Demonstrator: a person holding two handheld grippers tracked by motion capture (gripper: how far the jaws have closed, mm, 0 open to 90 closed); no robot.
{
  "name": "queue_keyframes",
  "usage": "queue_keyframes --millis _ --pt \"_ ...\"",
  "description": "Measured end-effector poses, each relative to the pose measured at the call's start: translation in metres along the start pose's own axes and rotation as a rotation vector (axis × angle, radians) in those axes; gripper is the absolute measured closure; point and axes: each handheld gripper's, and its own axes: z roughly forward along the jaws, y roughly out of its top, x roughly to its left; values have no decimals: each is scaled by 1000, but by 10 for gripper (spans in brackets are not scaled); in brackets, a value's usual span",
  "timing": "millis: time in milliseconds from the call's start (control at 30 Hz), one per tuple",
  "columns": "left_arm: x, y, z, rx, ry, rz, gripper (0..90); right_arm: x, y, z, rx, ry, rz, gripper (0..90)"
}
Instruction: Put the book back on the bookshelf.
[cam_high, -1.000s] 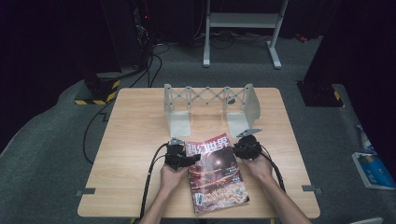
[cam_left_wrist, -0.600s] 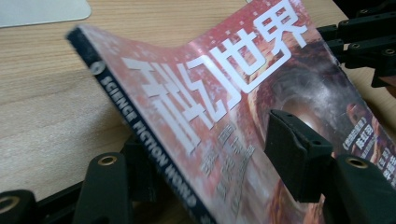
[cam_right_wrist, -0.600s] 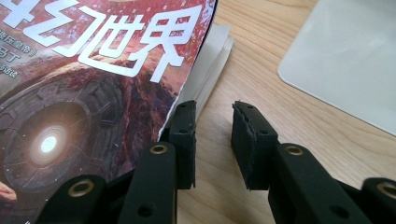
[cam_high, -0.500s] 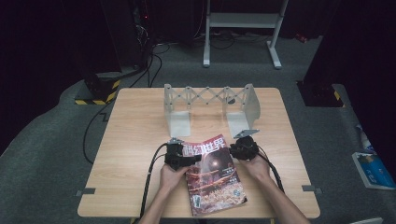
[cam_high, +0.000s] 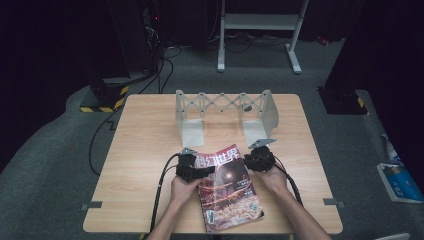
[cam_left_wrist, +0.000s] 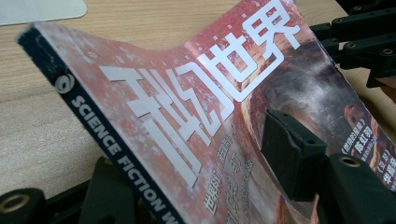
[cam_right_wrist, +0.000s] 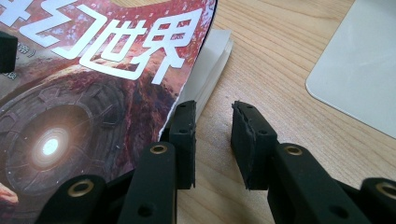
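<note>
- Magazine (cam_high: 227, 187) lies near the front edge of the surface (cam_high: 145, 150), between both hands, cover up.
- Left tongs (cam_high: 209, 170) pinch its spine edge, 1 pad on the cover and 1 jaw underneath. That side rides up off the wood, probably to get the magazine clear for lifting.
- Right tongs (cam_right_wrist: 215, 122) are spread with bare wood in the gap. The inner pad sits at the cover's free edge, just beside the page block, likely feeling for a second hold.
- Folding metal rack (cam_high: 222, 105) stands well behind with its bays vacant, the likely destination.
</note>
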Motion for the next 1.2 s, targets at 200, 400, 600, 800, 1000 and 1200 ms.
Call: queue_keyframes --millis 200,400,600,800,1000,1200 --pt "1 1 -1 12 -23 -19 437 1 0 2 -8 22 -3 705" --pt "1 1 -2 18 -12 -27 446 1 0 3 -17 34 -20 718" --pt "1 1 -3 30 -3 -31 447 3 2 5 -11 50 -27 732" --pt "1 2 -6 46 20 -39 465 8 7 7 7 49 -46 734" --pt "-1 2 -8 69 46 -50 535 10 9 9 13 49 -52 733" --pt "-4 5 -19 64 55 -63 635 14 10 11 8 54 -14 695"
